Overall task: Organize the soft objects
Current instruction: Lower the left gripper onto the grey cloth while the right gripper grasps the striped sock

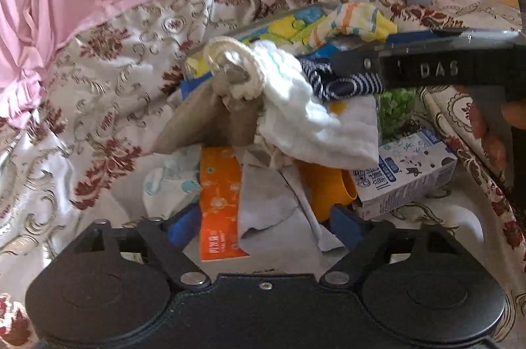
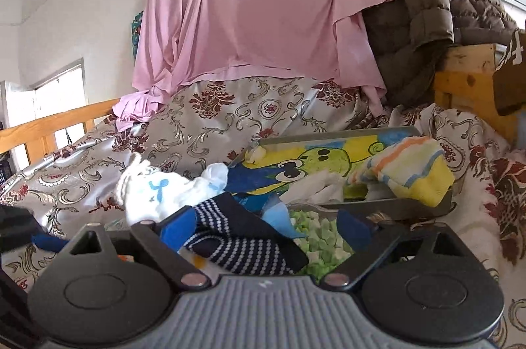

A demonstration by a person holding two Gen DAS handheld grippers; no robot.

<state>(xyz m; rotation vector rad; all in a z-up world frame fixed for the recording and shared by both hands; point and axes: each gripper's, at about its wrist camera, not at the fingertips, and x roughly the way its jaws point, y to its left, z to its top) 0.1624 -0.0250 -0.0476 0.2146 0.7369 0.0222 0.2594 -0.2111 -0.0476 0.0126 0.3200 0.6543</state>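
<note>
On the bed, both the left claw (image 1: 259,227) and the right claw (image 2: 266,225) stand apart and empty, seemingly choosing; next the right must close on the striped sock (image 2: 243,247).

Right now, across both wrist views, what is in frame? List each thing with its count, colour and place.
pink sheet: one, pink, hung behind the bed
quilted jacket: one, brown, draped over the wooden frame
bedspread: one, silver with red flowers, under everything
picture tray: one, cartoon in blue, yellow and green, on the bed
striped towel: one, yellow and orange, on the tray's edge
striped sock: one, navy and white, nearest the right hand-held gripper
white cloth: one, piled mid-heap
tissue pack: one, orange, nearest the left hand-held gripper
carton: one, white and blue, beside the heap
left hand-held gripper: open, empty
right hand-held gripper: open, over the sock
</note>
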